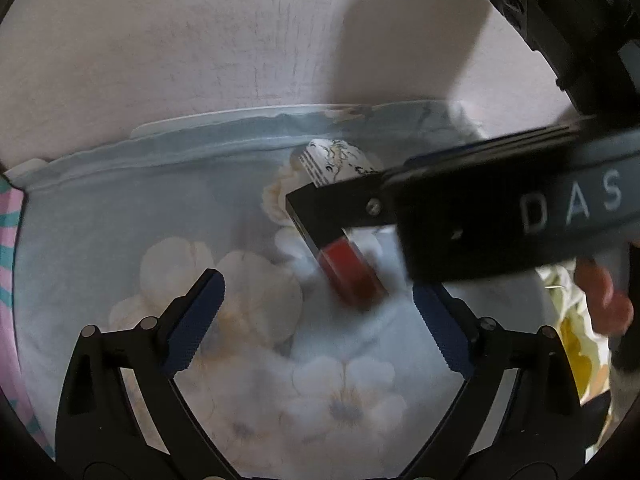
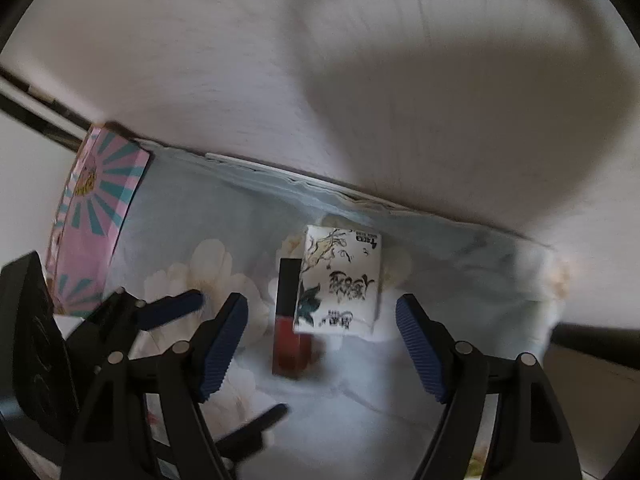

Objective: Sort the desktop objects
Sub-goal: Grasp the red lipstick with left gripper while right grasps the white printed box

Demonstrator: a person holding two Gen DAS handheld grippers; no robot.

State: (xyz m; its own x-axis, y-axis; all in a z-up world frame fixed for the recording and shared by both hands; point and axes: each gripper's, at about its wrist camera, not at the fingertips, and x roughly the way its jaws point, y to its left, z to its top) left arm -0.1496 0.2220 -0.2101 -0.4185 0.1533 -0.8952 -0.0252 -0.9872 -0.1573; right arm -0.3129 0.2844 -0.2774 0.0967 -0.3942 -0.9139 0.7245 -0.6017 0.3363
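A lip gloss tube (image 2: 291,340) with a red body and a black cap lies on the flowered pale blue cloth (image 2: 224,232). A white packet with ink drawings (image 2: 340,284) lies against its right side. My right gripper (image 2: 320,346) hangs open over both, its blue pads apart from them. In the left wrist view my left gripper (image 1: 318,322) is open too. The tube (image 1: 348,276) lies just ahead of its fingertips, and the packet (image 1: 336,160) is farther back. The right gripper's black body crosses that view from the right and hides part of both.
A pink box with teal rays (image 2: 96,216) stands at the cloth's left edge, next to my left gripper's fingers (image 2: 172,308). A pale wall (image 2: 280,80) rises right behind the cloth. A person's fingers (image 1: 604,292) show at the right, over a yellow-flowered fabric (image 1: 576,344).
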